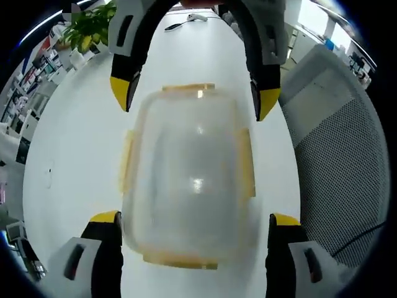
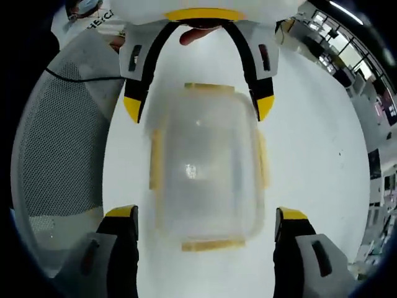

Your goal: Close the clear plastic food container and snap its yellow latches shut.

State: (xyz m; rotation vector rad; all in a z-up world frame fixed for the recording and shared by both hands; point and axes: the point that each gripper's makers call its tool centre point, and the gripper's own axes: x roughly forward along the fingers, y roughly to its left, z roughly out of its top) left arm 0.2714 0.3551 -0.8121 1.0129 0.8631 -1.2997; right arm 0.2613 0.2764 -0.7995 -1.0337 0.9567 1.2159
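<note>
The clear plastic container [image 1: 189, 180] [image 2: 205, 167] lies on the white table [image 1: 80, 155] with its lid on and looks blurred. Yellow latches show on all its sides, such as the long-side latch [image 1: 247, 164] and the end latch [image 2: 211, 245]; I cannot tell whether they are snapped. My left gripper [image 1: 195, 218] [image 2: 198, 107] is open, its yellow-tipped jaws straddling one end of the container. My right gripper [image 2: 206, 214] [image 1: 195, 98] is open and straddles the opposite end, facing the left one.
A grey mesh office chair [image 1: 335, 155] [image 2: 62, 149] stands close against one long side of the table. A green plant [image 1: 90, 28] and a small dark cabled item [image 1: 186, 22] sit at the far end. A finger [image 2: 198, 34] shows behind the left gripper.
</note>
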